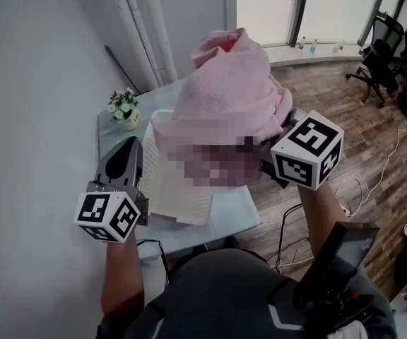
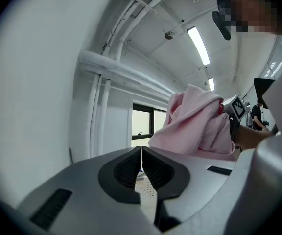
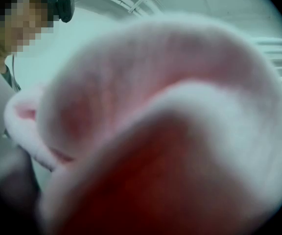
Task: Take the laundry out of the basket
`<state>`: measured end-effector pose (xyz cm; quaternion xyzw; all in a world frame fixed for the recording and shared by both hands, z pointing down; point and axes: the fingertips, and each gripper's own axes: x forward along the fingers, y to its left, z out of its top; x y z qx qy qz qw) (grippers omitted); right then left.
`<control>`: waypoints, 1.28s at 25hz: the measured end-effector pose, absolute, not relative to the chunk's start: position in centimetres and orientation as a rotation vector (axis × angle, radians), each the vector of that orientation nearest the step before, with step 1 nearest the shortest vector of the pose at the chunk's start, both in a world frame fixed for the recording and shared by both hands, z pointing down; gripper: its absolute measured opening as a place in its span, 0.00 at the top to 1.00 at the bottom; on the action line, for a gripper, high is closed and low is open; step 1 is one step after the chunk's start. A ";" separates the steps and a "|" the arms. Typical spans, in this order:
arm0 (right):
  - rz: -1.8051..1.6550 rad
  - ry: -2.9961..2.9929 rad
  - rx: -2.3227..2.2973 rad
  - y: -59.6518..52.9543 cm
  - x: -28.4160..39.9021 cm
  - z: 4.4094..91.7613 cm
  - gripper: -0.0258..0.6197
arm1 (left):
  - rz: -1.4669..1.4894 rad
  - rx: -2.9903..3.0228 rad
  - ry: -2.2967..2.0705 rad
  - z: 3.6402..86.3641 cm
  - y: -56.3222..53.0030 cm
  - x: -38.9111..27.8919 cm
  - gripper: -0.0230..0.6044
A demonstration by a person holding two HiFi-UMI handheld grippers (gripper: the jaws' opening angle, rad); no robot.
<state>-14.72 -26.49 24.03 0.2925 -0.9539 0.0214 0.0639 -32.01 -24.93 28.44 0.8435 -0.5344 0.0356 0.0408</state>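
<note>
Hanging above the white basket (image 1: 179, 189), a pink towel (image 1: 228, 97) is pinched by the right gripper (image 1: 282, 162); the left gripper (image 2: 141, 153) is pressed together, empty.

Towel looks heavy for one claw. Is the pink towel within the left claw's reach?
Probably yes: the left claw, shut and empty beside the basket, has open air up to the pink towel.

laundry (image 1: 228, 90) above basket (image 1: 168, 186) | basket on table (image 1: 115, 138) | flowers (image 1: 124, 108) behind-left
</note>
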 end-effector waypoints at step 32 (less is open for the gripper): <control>0.068 -2.498 1.902 -23.5 -4.1 30.4 0.56 | 0.078 2.704 -1.426 34.3 -26.7 -27.2 0.95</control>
